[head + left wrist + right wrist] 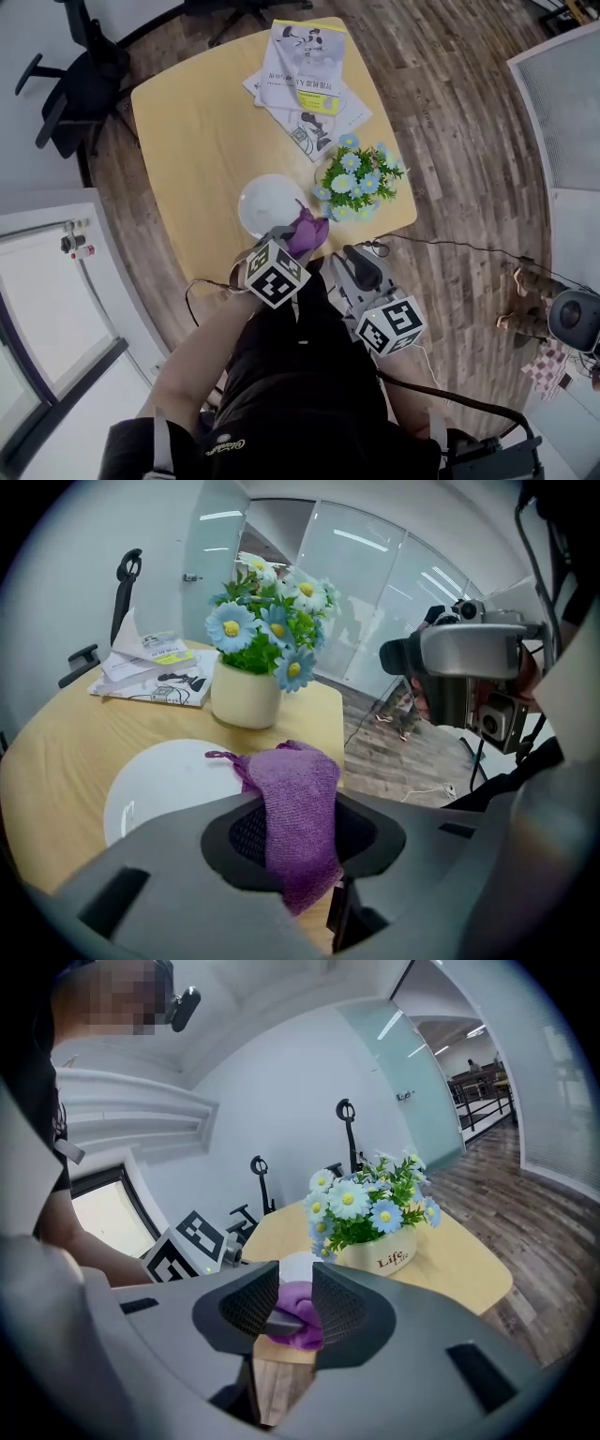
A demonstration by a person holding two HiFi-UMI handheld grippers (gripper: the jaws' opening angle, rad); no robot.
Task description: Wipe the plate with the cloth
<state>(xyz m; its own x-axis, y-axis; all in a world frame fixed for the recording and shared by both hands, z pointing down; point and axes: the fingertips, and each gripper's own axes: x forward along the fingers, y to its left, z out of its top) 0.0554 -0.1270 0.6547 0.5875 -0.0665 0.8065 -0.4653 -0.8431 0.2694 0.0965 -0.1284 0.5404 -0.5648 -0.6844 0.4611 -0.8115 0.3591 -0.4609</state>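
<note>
A white plate (pixel 265 204) (pixel 164 785) lies near the front edge of the round wooden table (pixel 197 131). My left gripper (pixel 296 242) (pixel 292 829) hovers just past the plate's near right rim, shut on a purple cloth (pixel 308 230) (pixel 298 803) that sticks up between its jaws. My right gripper (pixel 349 259) (pixel 295 1303) is beside it, off the table's front edge, open with a narrow gap and nothing in it. Through that gap the cloth (pixel 302 1321) shows, with a bit of the plate (pixel 298 1262) above it.
A cream pot of blue and white flowers (pixel 359 180) (pixel 246 694) (pixel 379 1249) stands right of the plate. Booklets (pixel 305 75) (pixel 155 667) lie at the table's far side. Office chairs (pixel 80 75) stand beyond, cables (pixel 450 246) run on the wooden floor.
</note>
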